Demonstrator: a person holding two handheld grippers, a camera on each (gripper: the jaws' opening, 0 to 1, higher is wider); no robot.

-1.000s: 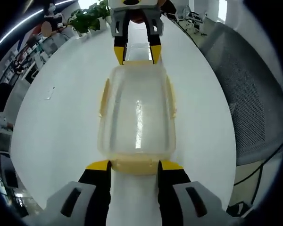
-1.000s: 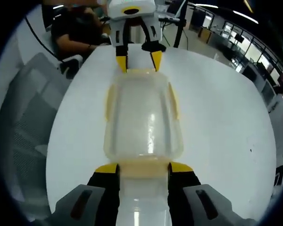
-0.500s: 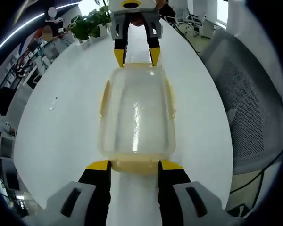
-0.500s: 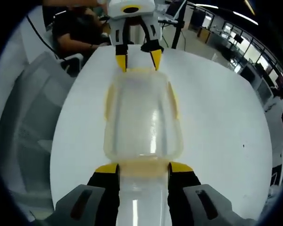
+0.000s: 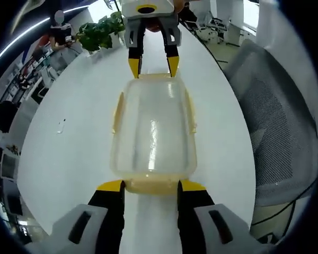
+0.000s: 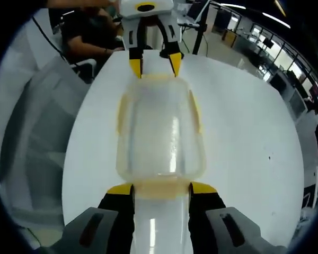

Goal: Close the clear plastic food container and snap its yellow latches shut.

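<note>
Clear plastic food container (image 5: 152, 129) lying lid-on upon the white counter (image 5: 69, 153), held lengthwise between the two claws. Seen from the left gripper view: left claw (image 5: 150, 186) at the near short end, yellow-tipped jaws parted wide and flanking the yellow end latch (image 5: 151, 187), tips touching or just beside the container's corners; whether squeezing or merely resting against it, impossible to tell. Right claw (image 5: 151, 65) at the far short end, likewise spread, tips at the far rim on either side of the latch there. Yellow side latches (image 5: 116, 110) along both long edges, lying close against the walls. Beyond the counter: a potted green plant (image 5: 98, 24) at the far left, a grey mesh chair (image 5: 286, 127) to the right.

Seen from the right gripper view: same container (image 6: 160, 132) from the opposite end, right claw (image 6: 161, 188) in the foreground, jaws apart and bracketing the near yellow latch (image 6: 161, 189); left claw (image 6: 151, 66) at the far end, open across the far latch. Container centred on the counter (image 6: 244, 137), long axis running straight between both claws. Grey mesh chair (image 6: 37, 132) at left, a seated person (image 6: 85, 37) in dark clothing behind the far counter edge.
</note>
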